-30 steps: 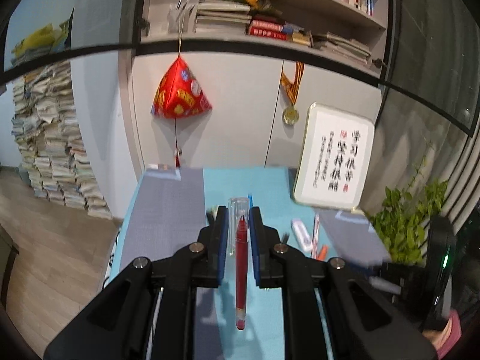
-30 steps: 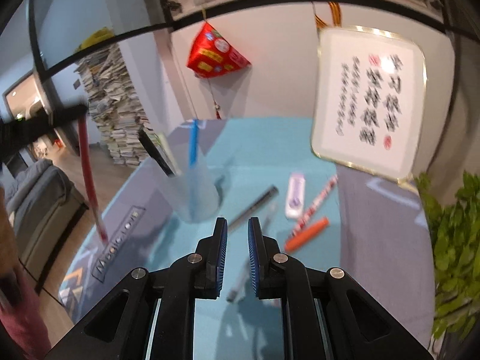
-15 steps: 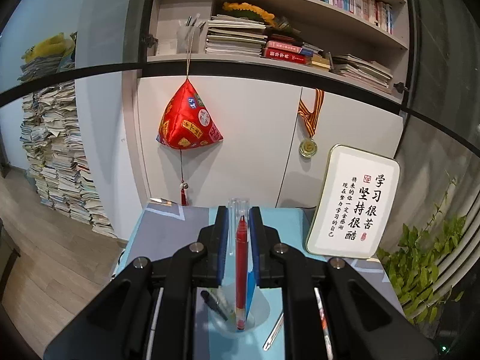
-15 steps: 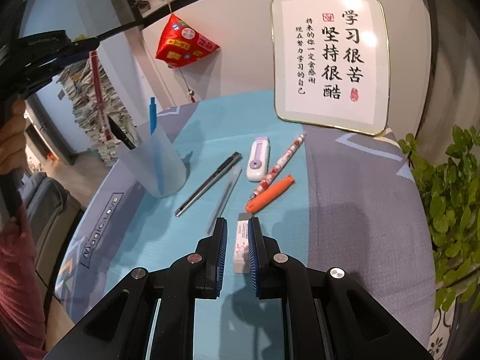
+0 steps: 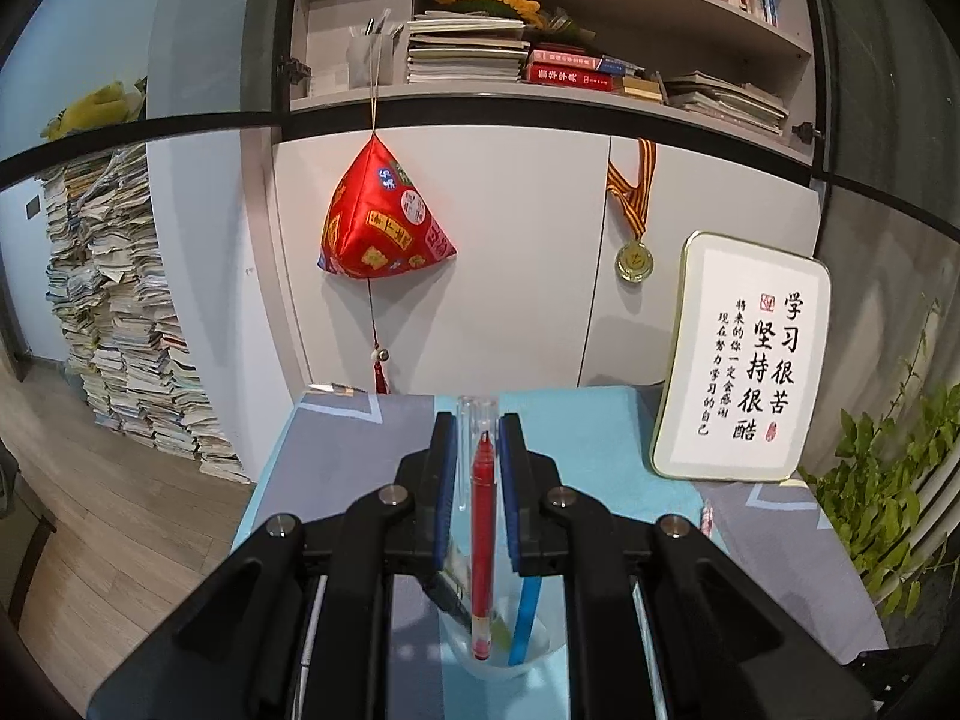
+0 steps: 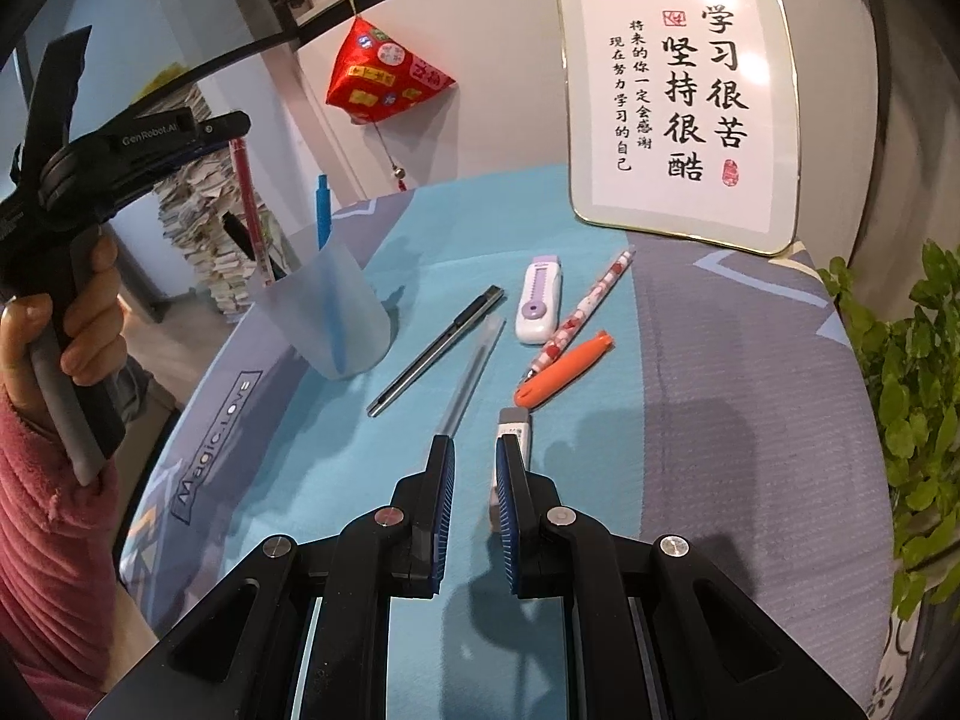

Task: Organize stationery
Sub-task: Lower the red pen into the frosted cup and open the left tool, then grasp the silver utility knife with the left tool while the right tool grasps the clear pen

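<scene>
My left gripper (image 5: 478, 423) is shut on a red pen (image 5: 482, 540) that hangs upright. Its lower end sits inside the translucent cup (image 5: 540, 642), beside a blue pen (image 5: 524, 618) and a black pen (image 5: 447, 597). The right wrist view shows the same cup (image 6: 336, 312) at the table's left, with the left gripper (image 6: 237, 123) above it. My right gripper (image 6: 474, 447) is shut and holds nothing, low over the teal mat. An eraser (image 6: 515, 423) lies just beside its right fingertip. Beyond lie a black knife-like pen (image 6: 438, 351), a clear pen (image 6: 474, 372), a white and purple cutter (image 6: 539, 300), a patterned pen (image 6: 585, 312) and an orange pen (image 6: 564, 369).
A framed calligraphy sign (image 6: 678, 102) leans against the wall at the back right. A green plant (image 6: 900, 390) stands past the table's right edge. A hand in a pink sleeve (image 6: 48, 480) holds the left gripper's handle beyond the left edge.
The left gripper carried the red pen over the cup and lowered its end into it. The right gripper sank toward the mat and came to rest beside the eraser.
</scene>
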